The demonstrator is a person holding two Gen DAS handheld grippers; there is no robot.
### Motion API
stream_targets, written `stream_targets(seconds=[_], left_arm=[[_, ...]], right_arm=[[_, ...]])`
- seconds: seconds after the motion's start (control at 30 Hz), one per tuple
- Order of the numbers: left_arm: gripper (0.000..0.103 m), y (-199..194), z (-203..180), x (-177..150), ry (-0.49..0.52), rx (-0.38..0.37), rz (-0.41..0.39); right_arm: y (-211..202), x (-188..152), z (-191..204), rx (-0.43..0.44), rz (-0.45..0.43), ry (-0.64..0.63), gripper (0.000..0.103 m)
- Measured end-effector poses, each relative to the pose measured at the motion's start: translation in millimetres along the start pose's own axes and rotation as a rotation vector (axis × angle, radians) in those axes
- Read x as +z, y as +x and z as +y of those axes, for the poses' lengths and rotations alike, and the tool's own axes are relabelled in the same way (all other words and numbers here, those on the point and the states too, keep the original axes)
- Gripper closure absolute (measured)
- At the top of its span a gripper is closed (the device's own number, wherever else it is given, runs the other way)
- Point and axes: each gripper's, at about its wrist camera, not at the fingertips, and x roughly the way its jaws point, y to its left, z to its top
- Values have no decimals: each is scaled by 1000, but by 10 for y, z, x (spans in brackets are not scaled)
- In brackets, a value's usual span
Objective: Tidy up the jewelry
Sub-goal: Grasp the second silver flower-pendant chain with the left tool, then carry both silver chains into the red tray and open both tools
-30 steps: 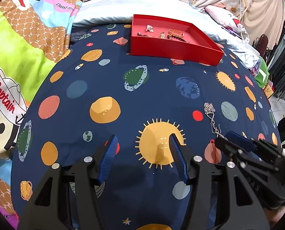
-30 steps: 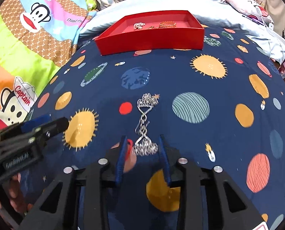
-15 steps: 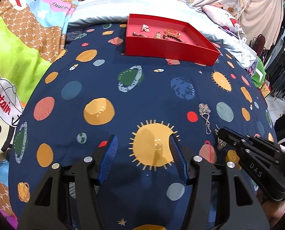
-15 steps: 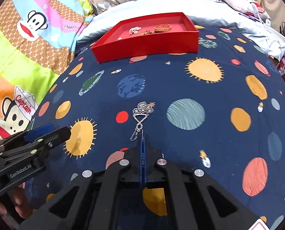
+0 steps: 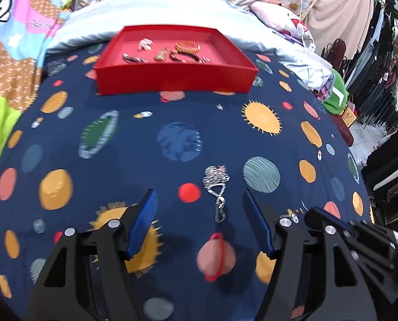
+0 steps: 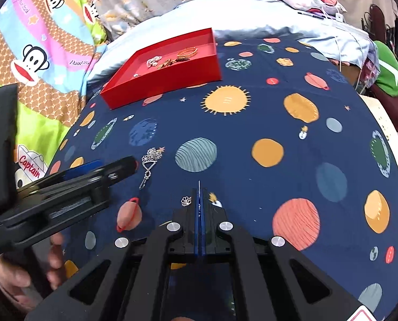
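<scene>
Handover: silver chain point(image 5: 215, 187) released by my right gripper point(image 6: 199, 187).
Right jaws now pressed together, apparently empty; my left gripper point(image 5: 199, 214), jaws wide, has swung over; chain lies on bed between them, ready for pickup.

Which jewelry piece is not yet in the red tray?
The silver chain, lying alone on the planet-print blanket between the open left gripper's fingers. The bracelets and other pieces sit inside the red tray.
</scene>
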Motion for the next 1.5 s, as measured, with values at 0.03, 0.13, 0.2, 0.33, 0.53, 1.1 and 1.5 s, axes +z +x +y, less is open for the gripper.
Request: stream_targets(seconds=[0.03,0.13,0.2,0.33,0.53,1.1,1.5], left_arm=[[39,67,-35,14,2,3,6],[40,173,-92,26,13,15,10],[44,223,-112,25,14,19,13],[49,288,-165,10,40,49,5],[65,310,-230,2,79,78,-13],[85,173,-222,-17,68,25,-16],[85,-410,-11,116,12,-12,-104]], right_arm=[[-3,-5,-22,1,0,5,103],[-10,-10,-79,7,-1,18,103],[-7,-6,-111,9,-2,24,103],[19,10,-165,16,-1,36,103],[35,14,-188,28,0,45,103],[-52,35,-195,36,-19,52,103],[-317,226,-69,68,-92,25,103]])
